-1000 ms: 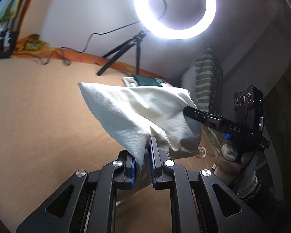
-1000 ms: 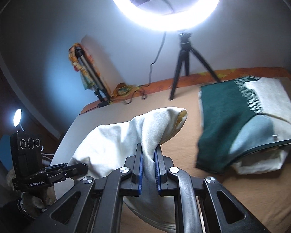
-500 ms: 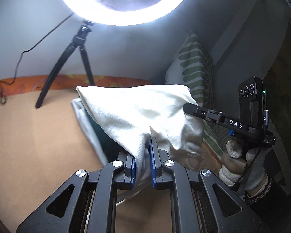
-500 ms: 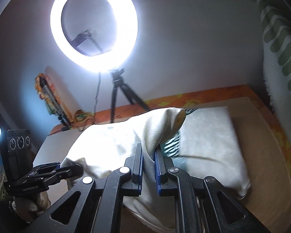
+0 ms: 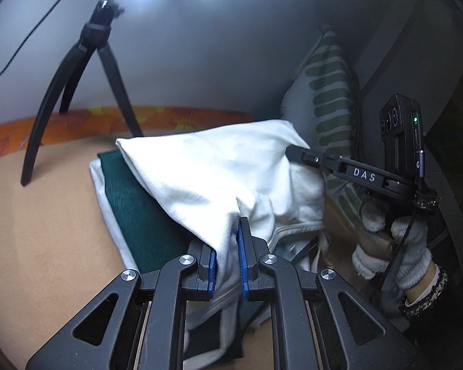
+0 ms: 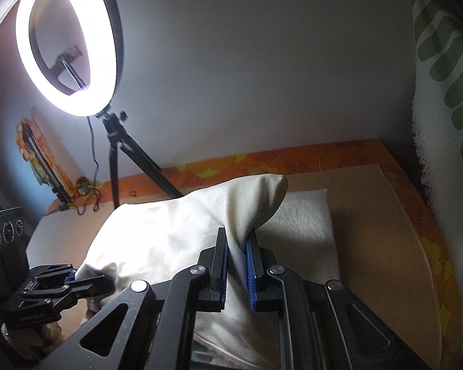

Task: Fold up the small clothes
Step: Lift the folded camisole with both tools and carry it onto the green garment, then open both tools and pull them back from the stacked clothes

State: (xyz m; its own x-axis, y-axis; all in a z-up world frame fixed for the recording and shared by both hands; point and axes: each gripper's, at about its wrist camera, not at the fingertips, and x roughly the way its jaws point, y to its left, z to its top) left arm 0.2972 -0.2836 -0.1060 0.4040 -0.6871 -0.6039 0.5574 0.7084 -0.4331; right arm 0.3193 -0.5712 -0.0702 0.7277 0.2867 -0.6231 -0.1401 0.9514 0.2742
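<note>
From the left wrist camera: the left gripper [image 5: 228,252] has its blue-padded jaws pinched narrow on a fold of a cream garment [image 5: 219,169], which hangs slack between the two tools above a tan bed surface [image 5: 40,222]. Beneath the garment lies a stack of folded clothes [image 5: 129,203], a dark green piece on top of a pale one, so at least part of the folding appears finished. Across the cloth the right gripper [image 5: 296,151], held in a gloved hand [image 5: 389,249], has its tip at the garment's far edge; whether it pinches the cloth cannot be told from this angle. A black tripod [image 5: 77,89] stands behind, and a striped pillow [image 5: 327,98] leans in the corner.

From the right wrist camera: the right gripper [image 6: 236,256] is seen with jaws drawn close on a twisted ridge of the same cream garment [image 6: 169,237], the cloth rising in a peak just past the pads. At lower left the left gripper [image 6: 77,283] grips the opposite corner. A pale folded piece [image 6: 302,219] shows under and beyond the garment, lying on the tan surface near the orange patterned edge [image 6: 293,160]. A ring light [image 6: 68,40] burns on its tripod at left.

By the look of it, the cream garment is folded over and carried above the stack, not yet set down. What is left seems to be lowering it onto the pile, releasing both grips and squaring the edges.
</note>
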